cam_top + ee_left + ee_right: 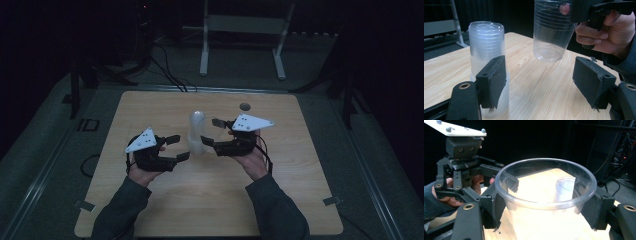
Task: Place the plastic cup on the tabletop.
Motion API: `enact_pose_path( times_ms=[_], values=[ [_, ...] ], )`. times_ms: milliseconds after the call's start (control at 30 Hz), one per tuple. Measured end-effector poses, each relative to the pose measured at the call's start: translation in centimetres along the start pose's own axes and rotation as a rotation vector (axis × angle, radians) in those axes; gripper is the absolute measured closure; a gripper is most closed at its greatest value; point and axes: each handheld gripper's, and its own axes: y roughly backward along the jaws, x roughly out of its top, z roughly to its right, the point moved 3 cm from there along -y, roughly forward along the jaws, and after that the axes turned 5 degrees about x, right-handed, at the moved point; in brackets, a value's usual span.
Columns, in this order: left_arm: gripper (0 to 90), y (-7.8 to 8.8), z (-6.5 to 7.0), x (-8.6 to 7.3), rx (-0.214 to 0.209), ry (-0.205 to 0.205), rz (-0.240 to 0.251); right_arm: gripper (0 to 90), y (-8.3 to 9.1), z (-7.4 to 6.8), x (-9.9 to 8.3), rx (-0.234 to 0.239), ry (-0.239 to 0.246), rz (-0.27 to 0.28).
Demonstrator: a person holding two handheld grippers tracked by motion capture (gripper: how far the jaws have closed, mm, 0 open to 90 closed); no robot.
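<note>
A stack of clear plastic cups [196, 122] stands upside down in the middle of the wooden table [150, 210]. In the left gripper view the stack [486, 45] rises just beyond the left jaw, and my left gripper [542, 77] is open with bare tabletop between its pads. My right gripper [544, 207] is shut on a single clear cup [536, 220], its rim turned toward the camera. From the left gripper view that cup [550, 32] hangs above the table to the right of the stack. In the high view the left gripper [180, 147] and right gripper [210, 133] flank the stack.
A small dark round spot [244, 106] marks the table behind the stack. A white metal frame [245, 25] stands on the floor beyond the far edge, with cables [167, 70] beside it. The room around is dark. The person's other hand [446, 192] holds the left gripper.
</note>
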Motion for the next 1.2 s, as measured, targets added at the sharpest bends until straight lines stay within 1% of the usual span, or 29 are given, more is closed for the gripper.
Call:
enact_pose_path(
  times_ms=[167, 267, 567, 1200],
  values=[
    [27.1, 0.0, 0.0, 0.0, 0.0, -0.001, 0.001, 28.6, 0.1, 0.0, -0.3, -0.035, 0.029, -0.029],
    [27.1, 0.0, 0.0, 0.0, 0.0, 0.0, 0.0, 28.6, 0.2, 0.0, -0.5, -0.044, 0.04, -0.037],
    [27.1, 0.2, -0.1, 0.1, 0.005, -0.001, 0.003, 28.6, 0.8, 0.3, -1.0, -0.065, 0.025, -0.033],
    [27.1, 0.3, -0.2, 0.1, 0.01, 0.005, 0.007, 28.7, 2.1, 1.2, -2.8, -0.101, -0.006, -0.039]
  ],
)
